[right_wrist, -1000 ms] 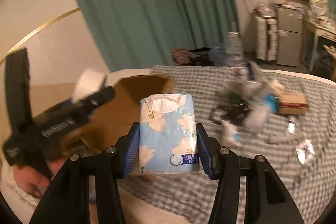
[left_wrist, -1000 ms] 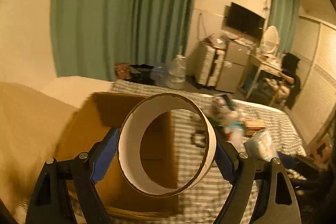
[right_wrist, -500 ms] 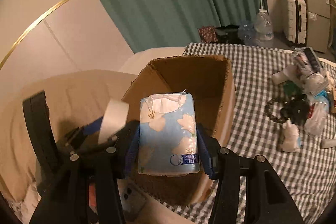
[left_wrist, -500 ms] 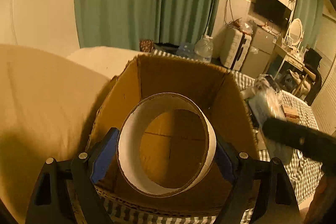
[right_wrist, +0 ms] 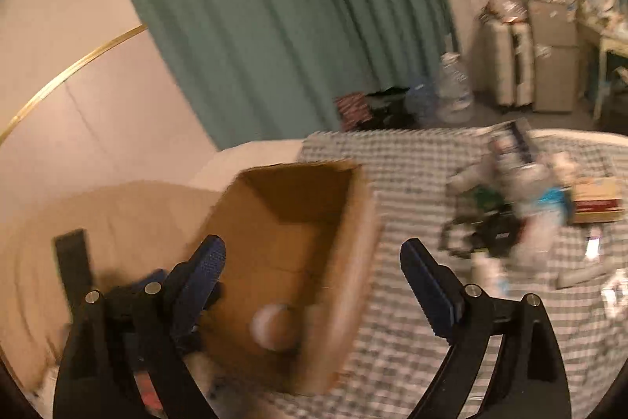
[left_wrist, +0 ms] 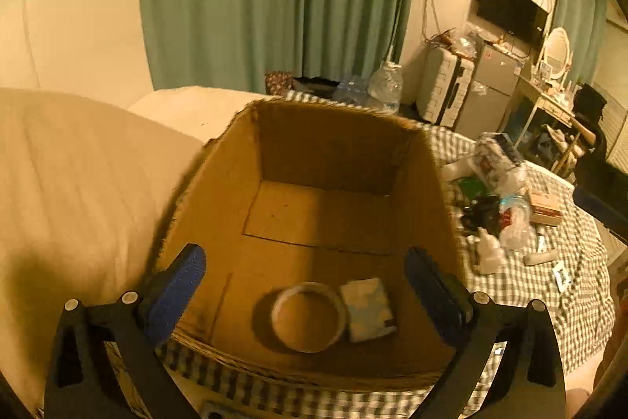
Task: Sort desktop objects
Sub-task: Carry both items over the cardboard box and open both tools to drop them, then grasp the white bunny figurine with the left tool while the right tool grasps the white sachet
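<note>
Desktop objects still to be sorted, a loose heap of clear plastic bottles, black cords and small packets (right_wrist: 514,211), lie on the grey-and-white checked bedcover (right_wrist: 412,301), off to the right of the open brown cardboard box (left_wrist: 325,207) and well apart from it. That sideways offset is what your next reach turns on, as I judge it. Your right gripper (right_wrist: 312,291) is the nearer one: it hangs at the box's right wall with the heap ahead and to its right, while your left gripper (left_wrist: 304,287) sits squarely over the box and sees the heap (left_wrist: 498,207) only at the far right. Both grippers have just been opening, and nothing is between the jaws of either; they stand wide apart. Down on the box floor, a white cardboard tape ring (left_wrist: 308,317) lies flat with a pale blue flowered tissue pack (left_wrist: 369,309) touching its right side. No single long axis shows in the blurred heap, so pick a piece at its near edge before you commit.
</note>
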Tool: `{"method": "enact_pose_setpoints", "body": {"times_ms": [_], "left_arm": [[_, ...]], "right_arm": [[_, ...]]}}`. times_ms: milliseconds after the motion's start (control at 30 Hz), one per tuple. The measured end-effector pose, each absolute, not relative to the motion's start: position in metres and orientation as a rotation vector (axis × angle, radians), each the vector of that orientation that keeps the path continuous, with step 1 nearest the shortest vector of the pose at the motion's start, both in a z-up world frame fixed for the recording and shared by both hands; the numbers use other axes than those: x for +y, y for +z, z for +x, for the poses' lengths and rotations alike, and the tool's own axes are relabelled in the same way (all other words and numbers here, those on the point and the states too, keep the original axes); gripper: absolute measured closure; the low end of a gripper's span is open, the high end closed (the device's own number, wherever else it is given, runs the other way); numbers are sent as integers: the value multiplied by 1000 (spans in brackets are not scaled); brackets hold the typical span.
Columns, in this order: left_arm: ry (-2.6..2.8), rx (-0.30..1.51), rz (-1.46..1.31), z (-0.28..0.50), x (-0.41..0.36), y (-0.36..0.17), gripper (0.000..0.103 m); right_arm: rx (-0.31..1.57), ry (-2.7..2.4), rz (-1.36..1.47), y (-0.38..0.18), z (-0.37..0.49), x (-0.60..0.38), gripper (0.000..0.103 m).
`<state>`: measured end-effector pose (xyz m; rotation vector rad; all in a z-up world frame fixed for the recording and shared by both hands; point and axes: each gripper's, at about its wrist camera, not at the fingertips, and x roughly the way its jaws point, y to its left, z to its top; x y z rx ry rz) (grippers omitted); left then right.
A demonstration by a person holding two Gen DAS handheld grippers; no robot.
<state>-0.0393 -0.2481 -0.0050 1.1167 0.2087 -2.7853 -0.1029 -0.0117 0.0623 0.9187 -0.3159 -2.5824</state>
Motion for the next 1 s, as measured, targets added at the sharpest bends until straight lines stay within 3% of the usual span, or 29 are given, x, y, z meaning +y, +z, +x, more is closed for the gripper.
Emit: {"method": "enact_pose_setpoints", "body": {"times_ms": [433,1000], "left_arm": [[-2993,283,1066,-20,-106,26,0],[-2900,170,1274,-51,1,-67,0]], "right_arm": [[-300,-3005,986,55,-32,169,12],[-587,-3135,1112,-36,-21,270,12]]}}
